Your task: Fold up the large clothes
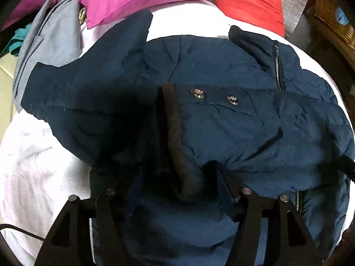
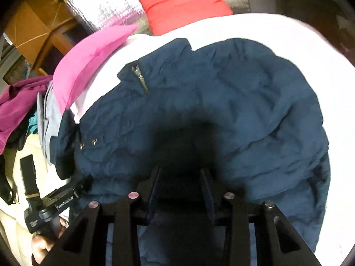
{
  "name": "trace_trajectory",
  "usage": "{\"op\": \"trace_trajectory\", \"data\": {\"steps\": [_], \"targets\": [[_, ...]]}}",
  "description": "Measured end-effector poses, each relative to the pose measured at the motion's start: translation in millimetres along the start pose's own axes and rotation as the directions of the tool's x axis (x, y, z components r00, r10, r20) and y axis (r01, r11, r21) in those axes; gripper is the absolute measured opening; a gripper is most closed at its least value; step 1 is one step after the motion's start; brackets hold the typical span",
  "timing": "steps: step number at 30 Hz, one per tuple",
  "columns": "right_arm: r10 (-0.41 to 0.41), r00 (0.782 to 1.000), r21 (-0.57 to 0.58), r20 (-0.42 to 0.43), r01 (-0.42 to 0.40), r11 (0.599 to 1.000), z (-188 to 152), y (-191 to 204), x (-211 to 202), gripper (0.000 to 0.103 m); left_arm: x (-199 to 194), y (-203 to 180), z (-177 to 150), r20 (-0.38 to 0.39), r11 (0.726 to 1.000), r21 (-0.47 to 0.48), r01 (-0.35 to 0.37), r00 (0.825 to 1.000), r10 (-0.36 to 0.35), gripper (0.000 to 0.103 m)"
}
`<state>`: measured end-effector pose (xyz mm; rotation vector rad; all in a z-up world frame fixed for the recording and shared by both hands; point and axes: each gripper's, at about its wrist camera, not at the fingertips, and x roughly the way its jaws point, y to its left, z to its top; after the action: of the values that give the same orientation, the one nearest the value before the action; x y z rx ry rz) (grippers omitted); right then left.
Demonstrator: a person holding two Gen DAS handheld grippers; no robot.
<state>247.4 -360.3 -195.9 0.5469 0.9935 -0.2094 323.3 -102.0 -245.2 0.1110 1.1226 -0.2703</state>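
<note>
A navy padded jacket lies spread on a white sheet, zip and two snap buttons facing up. One sleeve is folded across its body, ending in a dark knit cuff. That cuff lies between the jaws of my left gripper, which stand wide and open; its left finger is lost in shadow. In the right wrist view the jacket fills the middle. My right gripper is shut on a bunch of its fabric near the hem. My left gripper, held by a hand, reaches the jacket's left side.
A pink pillow and a red pillow lie at the head of the bed against silver foil padding. A grey garment and a magenta one are piled on the left. A wicker basket and wooden furniture stand beyond.
</note>
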Motion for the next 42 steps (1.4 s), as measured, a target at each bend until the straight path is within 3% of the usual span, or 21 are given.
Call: {"op": "trace_trajectory", "data": {"steps": [5, 8, 14, 17, 21, 25, 28, 31, 34, 37, 38, 42], "targets": [[-0.038, 0.997, 0.019, -0.07, 0.04, 0.999, 1, -12, 21, 0.039, -12, -4, 2, 0.024, 0.999, 0.019, 0.026, 0.999, -0.027, 0.065], [-0.052, 0.996, 0.0, -0.067, 0.052, 0.999, 2, -14, 22, 0.039, -20, -8, 1, 0.051, 0.997, 0.033, 0.066, 0.996, -0.068, 0.065], [-0.027, 0.999, 0.021, -0.028, 0.028, 0.999, 3, -9, 4, 0.039, -8, -17, -6, 0.013, 0.997, 0.076, 0.012, 1.0, -0.013, 0.067], [-0.068, 0.998, 0.01, -0.009, 0.068, 0.998, 2, -7, 2, 0.039, -17, -12, -6, 0.024, 0.997, 0.063, 0.038, 0.999, -0.04, 0.067], [-0.078, 0.994, 0.044, -0.077, 0.081, 0.996, 0, -16, 22, 0.038, -38, -4, -6, 0.063, 0.994, 0.05, 0.102, 0.992, -0.105, 0.067], [-0.089, 0.993, 0.039, -0.077, 0.092, 0.995, 1, -14, 22, 0.038, -66, 19, 1, 0.148, 0.987, -0.016, 0.158, 0.977, -0.154, 0.072], [-0.056, 0.996, 0.051, -0.063, 0.06, 0.997, -1, -12, 16, 0.039, -79, 57, 5, 0.218, 0.976, -0.13, 0.177, 0.965, -0.146, 0.079], [-0.015, 1.0, 0.066, -0.014, 0.016, 0.998, -3, -8, 4, 0.039, -81, 103, 6, 0.261, 0.943, -0.279, 0.184, 0.959, -0.11, 0.082], [-0.003, 1.0, 0.025, 0.029, 0.002, 1.0, -3, 3, -7, 0.042, -76, 148, 2, 0.267, 0.887, -0.415, 0.203, 0.959, -0.095, 0.082], [0.011, 0.998, -0.019, 0.067, -0.009, 1.0, -4, 12, -15, 0.051, -61, 183, -1, 0.262, 0.821, -0.522, 0.232, 0.959, -0.104, 0.083], [0.018, 0.997, -0.03, 0.08, -0.016, 0.999, -4, 15, -17, 0.054, -54, 195, -2, 0.262, 0.787, -0.561, 0.257, 0.957, -0.125, 0.083], [0.05, 0.994, -0.052, 0.101, -0.045, 0.998, -6, 19, -15, 0.059, -28, 212, -4, 0.27, 0.697, -0.647, 0.309, 0.948, -0.169, 0.083]]}}
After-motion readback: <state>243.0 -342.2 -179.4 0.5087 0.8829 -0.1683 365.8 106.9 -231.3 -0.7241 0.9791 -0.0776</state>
